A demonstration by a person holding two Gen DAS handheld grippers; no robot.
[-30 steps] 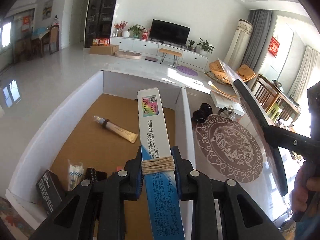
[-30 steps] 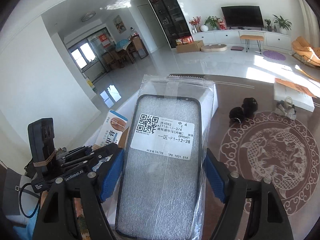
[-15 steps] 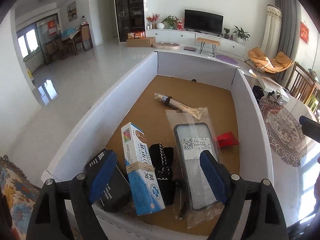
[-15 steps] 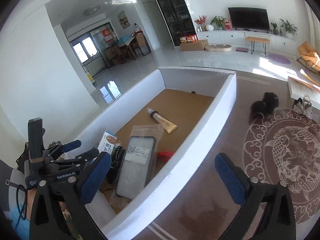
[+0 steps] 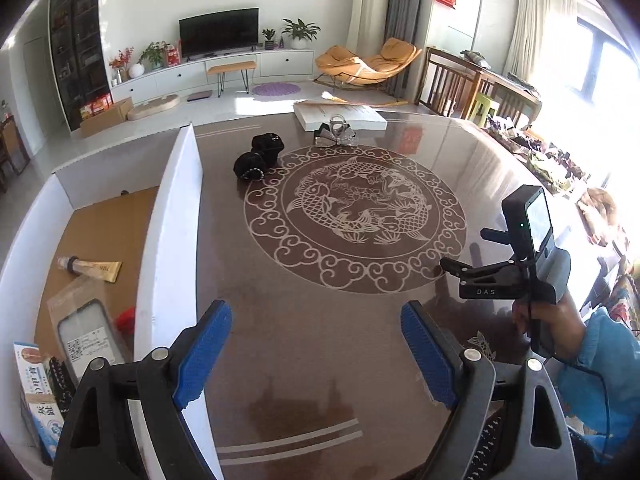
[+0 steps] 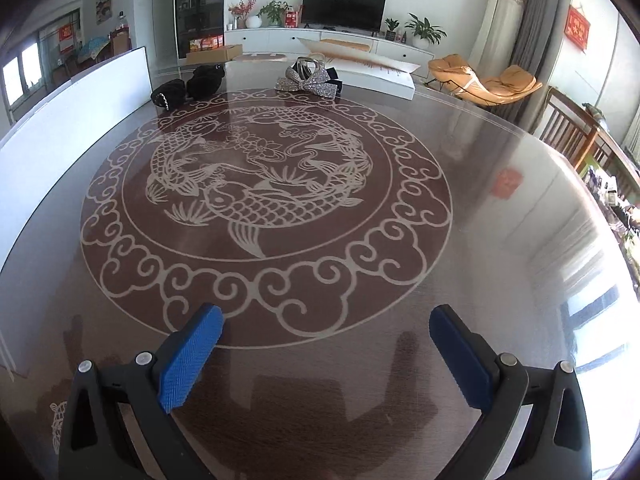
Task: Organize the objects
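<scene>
Two grippers are in view, both with blue-padded jaws spread wide apart and holding nothing. The left gripper [image 5: 316, 350] hangs over the table [image 5: 320, 360] just beside the box [image 5: 170, 240]. The right gripper [image 6: 326, 346] hangs over the table's middle.

One open white box with a brown cardboard floor sits on the left part of the table. Inside it, the left wrist view shows five things: one tube [image 5: 90, 266] lying farthest in, one phone case [image 5: 86, 338] in a clear bag with a white label, one small red item [image 5: 127, 315] just beside the case, one blue and white carton [image 5: 36, 388] at the near corner, and one black item [image 5: 60, 376] between carton and case, too cut off to identify.

Outside the box, three loose things lie at the far side of the table: two black scrunchies [image 5: 262, 154] touching each other near the box wall, and one silver sequin bow [image 5: 336, 136]. The bow rests just in front of a flat white package [image 5: 340, 114].

The table is dark glossy brown, round, with a large pale fish medallion [image 6: 260, 196] ringed by cloud scrolls. It reflects window light on the right.

Beyond is a bright living room: one television [image 6: 344, 2] on a long white cabinet, potted plants, an orange lounge chair [image 6: 484, 78], grey curtains and wooden chairs at right.

At the right of the left wrist view, a hand [image 5: 552, 320] in a blue sleeve grips the right gripper's handle.
</scene>
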